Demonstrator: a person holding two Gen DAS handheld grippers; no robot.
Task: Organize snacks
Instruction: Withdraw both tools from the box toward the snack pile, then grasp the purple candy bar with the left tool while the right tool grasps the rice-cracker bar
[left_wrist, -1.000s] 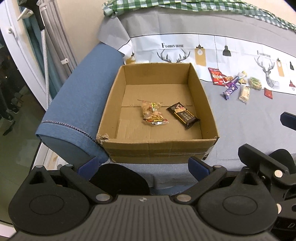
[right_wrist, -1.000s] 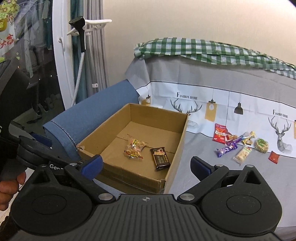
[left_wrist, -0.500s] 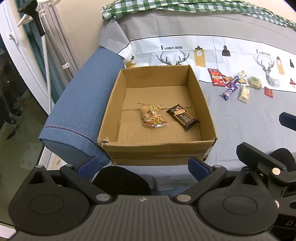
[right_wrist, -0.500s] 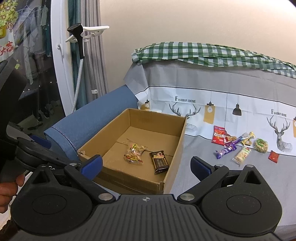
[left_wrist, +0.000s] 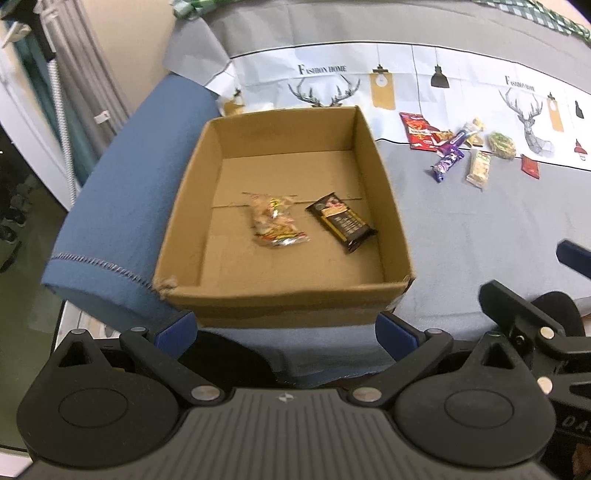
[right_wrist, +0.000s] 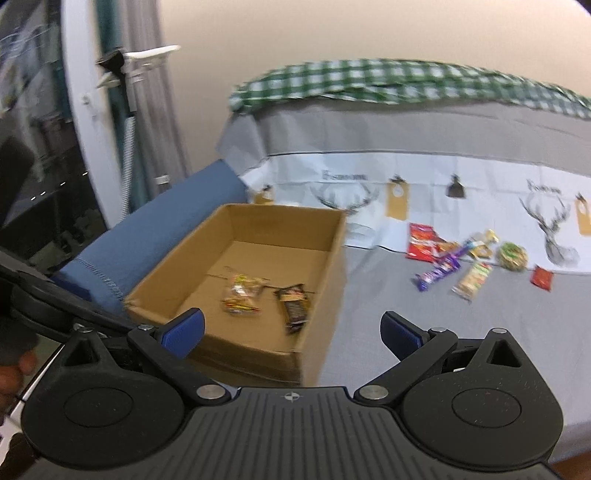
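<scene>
Snacks: 2 lay in box (left_wrist: 395, 225), about 7 in pile (left_wrist: 469, 151) on sheet outside. Left gripper (left_wrist: 284, 328) and right gripper (right_wrist: 291, 328) gaped wide, carried nothing.

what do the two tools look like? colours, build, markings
Both alike. Left tool and right tool: black linkage arms with silver pivot pins, blue finger pads, round black side housings, a ribbed dark grey body with a small round crosshair mark. No cables or sleeves visible.
</scene>
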